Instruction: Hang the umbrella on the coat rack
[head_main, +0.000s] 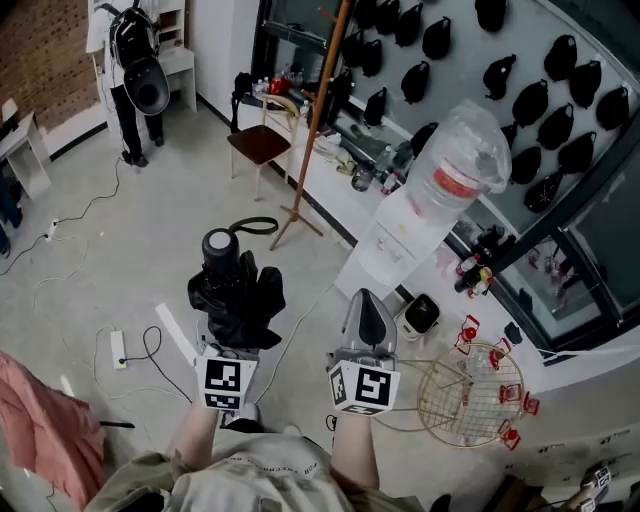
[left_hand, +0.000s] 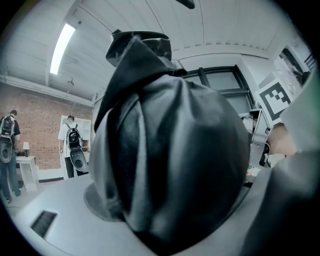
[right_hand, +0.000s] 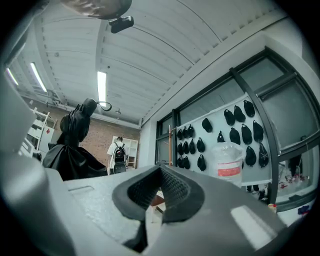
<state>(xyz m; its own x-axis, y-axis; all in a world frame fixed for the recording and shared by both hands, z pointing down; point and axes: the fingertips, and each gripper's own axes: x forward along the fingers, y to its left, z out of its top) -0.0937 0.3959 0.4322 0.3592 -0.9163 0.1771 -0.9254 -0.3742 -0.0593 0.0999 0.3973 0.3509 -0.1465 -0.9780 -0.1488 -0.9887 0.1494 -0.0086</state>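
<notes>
A folded black umbrella (head_main: 238, 292) stands upright in my left gripper (head_main: 232, 338), its round handle end (head_main: 219, 245) pointing up and away. In the left gripper view the umbrella's black fabric (left_hand: 170, 165) fills the space between the jaws, which are shut on it. My right gripper (head_main: 365, 318) is beside it on the right, shut and empty; its black pads (right_hand: 172, 192) meet. The coat rack (head_main: 322, 100) is a wooden pole with splayed feet, standing on the floor ahead, beyond the umbrella. It also shows as a thin pole (right_hand: 170, 145) in the right gripper view.
A water dispenser (head_main: 400, 235) with a large bottle (head_main: 458, 168) stands right of the rack. A chair (head_main: 258, 146) is behind the rack. A round wire rack (head_main: 470, 395) lies at right. A power strip (head_main: 118, 348) and cables lie at left. A person with a backpack (head_main: 135, 60) stands far left.
</notes>
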